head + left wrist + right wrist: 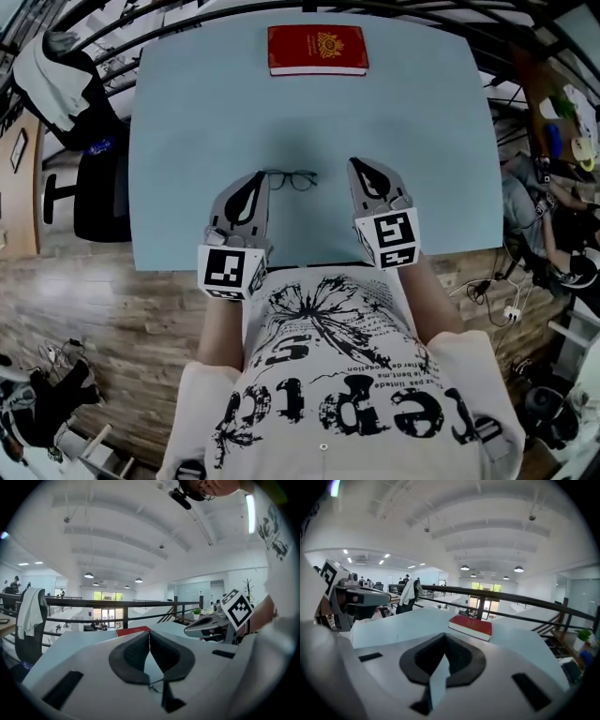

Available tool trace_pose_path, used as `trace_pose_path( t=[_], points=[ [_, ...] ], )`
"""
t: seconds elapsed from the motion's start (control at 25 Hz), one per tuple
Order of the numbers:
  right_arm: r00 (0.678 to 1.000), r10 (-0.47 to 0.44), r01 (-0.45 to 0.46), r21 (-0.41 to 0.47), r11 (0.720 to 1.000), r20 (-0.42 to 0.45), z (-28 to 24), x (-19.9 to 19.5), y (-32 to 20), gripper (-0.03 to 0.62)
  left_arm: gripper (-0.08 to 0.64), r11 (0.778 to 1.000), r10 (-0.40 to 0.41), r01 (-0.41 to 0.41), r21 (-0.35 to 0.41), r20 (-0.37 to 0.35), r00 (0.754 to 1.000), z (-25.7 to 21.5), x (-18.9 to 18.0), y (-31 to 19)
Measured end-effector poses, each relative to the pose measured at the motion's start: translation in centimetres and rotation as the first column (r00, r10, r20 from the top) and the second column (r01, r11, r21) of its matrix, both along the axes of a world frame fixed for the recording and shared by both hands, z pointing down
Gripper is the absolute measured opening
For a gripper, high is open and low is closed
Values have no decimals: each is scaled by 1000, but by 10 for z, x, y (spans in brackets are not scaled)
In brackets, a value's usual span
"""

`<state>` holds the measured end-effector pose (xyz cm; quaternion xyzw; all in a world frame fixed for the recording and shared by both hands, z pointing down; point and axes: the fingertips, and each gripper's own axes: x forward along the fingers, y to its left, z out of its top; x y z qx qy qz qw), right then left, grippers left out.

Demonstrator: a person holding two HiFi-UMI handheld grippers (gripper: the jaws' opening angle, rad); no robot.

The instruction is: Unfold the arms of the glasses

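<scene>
A pair of thin dark-framed glasses [292,178] lies folded on the light blue table [206,112], near its front middle. My left gripper [260,175] is shut, its tips right at the left end of the glasses; nothing is clamped between them. In the left gripper view the pads meet at the tips [149,633], and a bit of the glasses' wire [156,682] shows through the gap below them. My right gripper [356,165] is shut and holds nothing, a short way right of the glasses. Its pads [444,635] are closed over bare table.
A red book [317,49] lies at the table's far edge, also in the right gripper view [471,626]. A black chair [94,187] with a white jacket [56,75] stands left of the table. A black railing [511,597] runs behind it. The table's front edge is against the person's body.
</scene>
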<state>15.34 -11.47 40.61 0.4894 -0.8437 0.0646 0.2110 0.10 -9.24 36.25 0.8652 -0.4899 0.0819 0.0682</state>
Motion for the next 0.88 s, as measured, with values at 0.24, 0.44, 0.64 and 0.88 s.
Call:
trace_pose_path(
  t=[0.24, 0.44, 0.64, 0.88],
  points=[
    [996, -86, 81, -155, 985, -26, 41, -7, -15, 11, 18, 998, -43, 44, -48, 8, 999, 20, -4, -12],
    [978, -179, 146, -275, 950, -102, 78, -24, -19, 11, 18, 999, -8, 9, -35, 24, 1000, 24, -8, -23],
    [924, -329, 230, -403, 885, -194, 119, -38, -19, 16, 18, 999, 33, -32, -35, 9, 999, 37, -10, -33],
    [761, -571, 361, -531, 767, -308, 163, -50, -14, 65, 18, 997, 45, -45, -64, 7, 999, 57, -18, -36]
  ],
)
